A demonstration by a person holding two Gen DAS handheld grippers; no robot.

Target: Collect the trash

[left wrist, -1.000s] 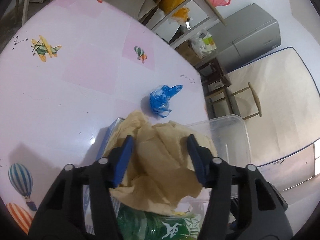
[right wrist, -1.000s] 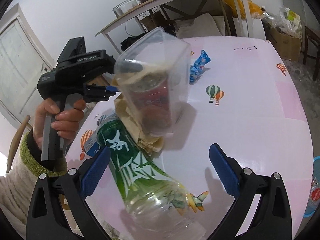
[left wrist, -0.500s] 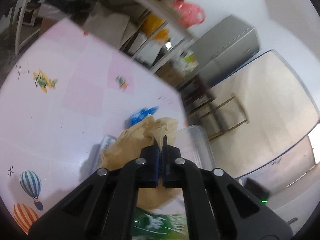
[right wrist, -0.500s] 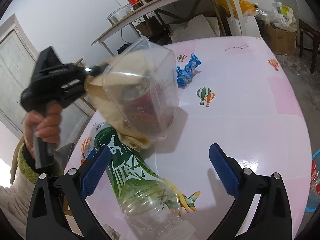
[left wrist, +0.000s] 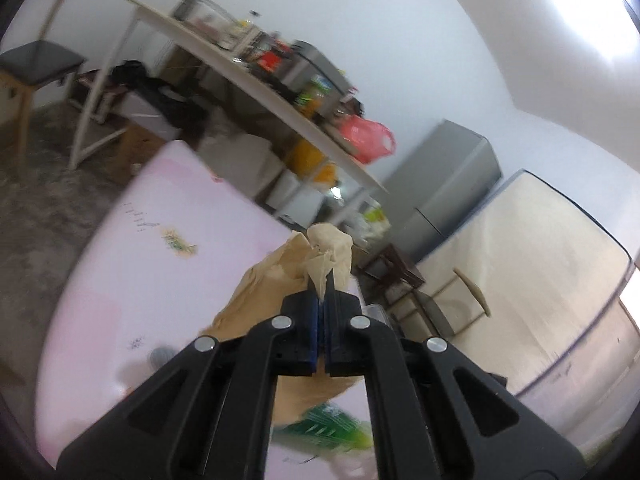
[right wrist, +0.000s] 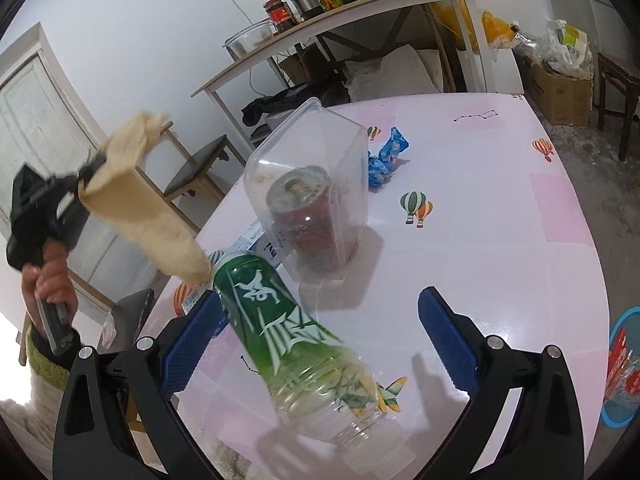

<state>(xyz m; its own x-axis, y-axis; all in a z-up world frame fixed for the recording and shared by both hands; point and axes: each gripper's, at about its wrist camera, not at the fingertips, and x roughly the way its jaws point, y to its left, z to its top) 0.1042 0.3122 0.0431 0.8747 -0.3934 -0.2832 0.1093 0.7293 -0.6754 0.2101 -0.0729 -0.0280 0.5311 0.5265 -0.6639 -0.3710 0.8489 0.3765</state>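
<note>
Clamped together, the left gripper jaws are pinching the crumpled tan paper, which is hanging clear of the pink table, its long axis slanting down toward the green bottle. Wide apart, the right gripper jaws are straddling that lying bottle, gripping nothing.

Left wrist view motion-blurred: shelf clutter unreadable. Green bottle mostly hidden behind the claw arms. Right wrist view: blue box largely covered by the clear tub; blue bin cut off at the right edge.
</note>
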